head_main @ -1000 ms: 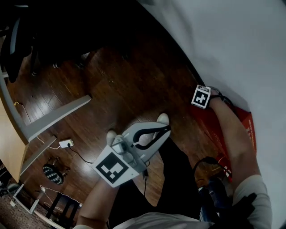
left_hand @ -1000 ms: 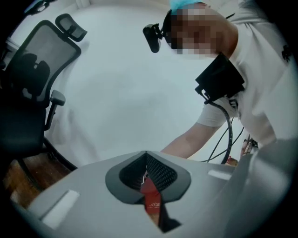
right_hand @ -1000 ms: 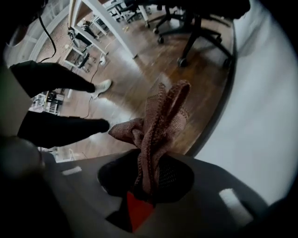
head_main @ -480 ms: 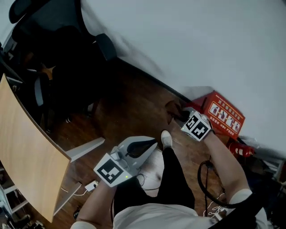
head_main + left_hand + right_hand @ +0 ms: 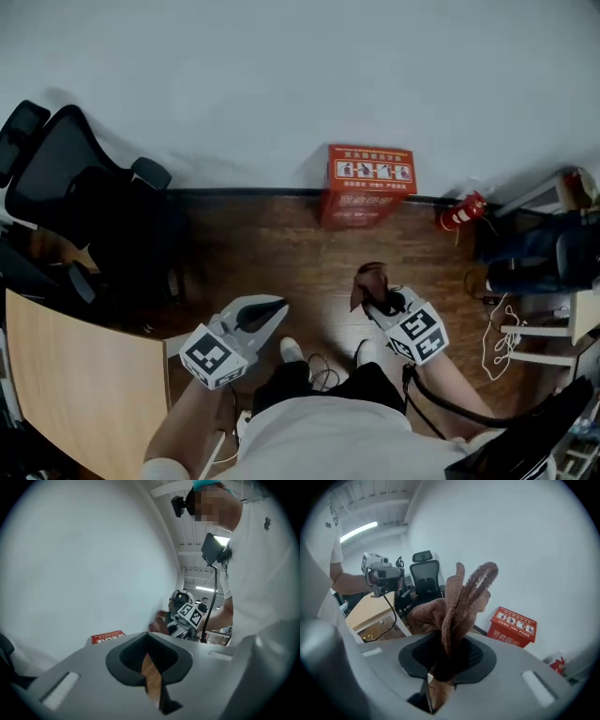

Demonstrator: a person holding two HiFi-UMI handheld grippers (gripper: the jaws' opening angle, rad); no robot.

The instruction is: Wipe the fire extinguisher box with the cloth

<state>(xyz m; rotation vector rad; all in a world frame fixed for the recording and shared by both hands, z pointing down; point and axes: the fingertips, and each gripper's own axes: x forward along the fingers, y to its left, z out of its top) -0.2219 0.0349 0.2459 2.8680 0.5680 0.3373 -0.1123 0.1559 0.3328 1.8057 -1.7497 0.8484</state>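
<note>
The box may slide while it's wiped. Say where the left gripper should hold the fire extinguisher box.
Probably best: take the top left corner of the fire extinguisher box, coming down from above and in front. It stands upright, back against the wall, so the rear is closed off; the empty left gripper is on that side.

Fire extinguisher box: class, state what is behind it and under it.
Behind the fire extinguisher box is the white wall with its dark baseboard; under it, the wooden floor. The box covers the patches directly behind and beneath it.
</note>
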